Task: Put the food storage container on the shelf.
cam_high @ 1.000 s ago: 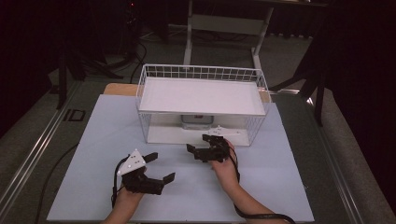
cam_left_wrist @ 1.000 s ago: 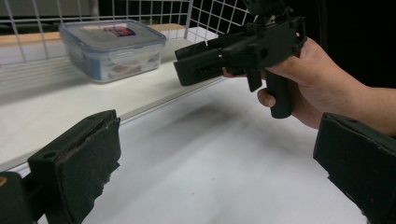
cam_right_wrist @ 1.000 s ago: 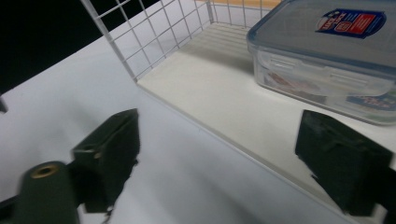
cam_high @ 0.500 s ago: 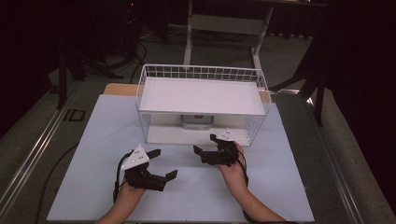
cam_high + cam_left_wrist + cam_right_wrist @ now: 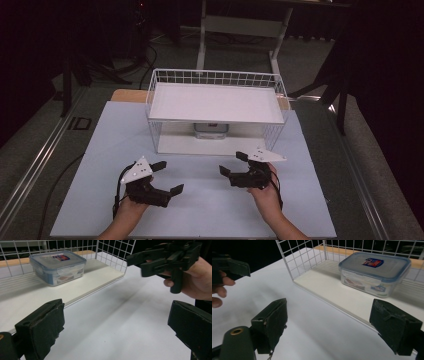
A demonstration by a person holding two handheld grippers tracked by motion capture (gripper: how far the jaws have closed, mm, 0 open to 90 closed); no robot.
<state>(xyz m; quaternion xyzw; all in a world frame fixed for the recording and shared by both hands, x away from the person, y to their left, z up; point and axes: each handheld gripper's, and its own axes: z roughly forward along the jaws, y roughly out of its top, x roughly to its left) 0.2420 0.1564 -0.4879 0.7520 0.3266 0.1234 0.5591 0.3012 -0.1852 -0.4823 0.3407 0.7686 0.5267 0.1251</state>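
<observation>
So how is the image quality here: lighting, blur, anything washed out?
High view: the table is evenly lit, the room behind is nearly black, and the container sits in shade under the rack's shelf. Left gripper view: the container is sharp, while the right gripper is slightly soft. Right gripper view: the label reads clearly, near jaws are soft, and no harsh glare.

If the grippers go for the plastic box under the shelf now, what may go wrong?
1. The plastic box sits far back on the lower board of the wire rack, under its upper shelf, so a rising gripper may hit the shelf or the wire side walls.
2. The box lid looks smooth, so the open right gripper might slip on it.
3. The left gripper and the right one point toward each other and may collide in the narrow opening.
</observation>
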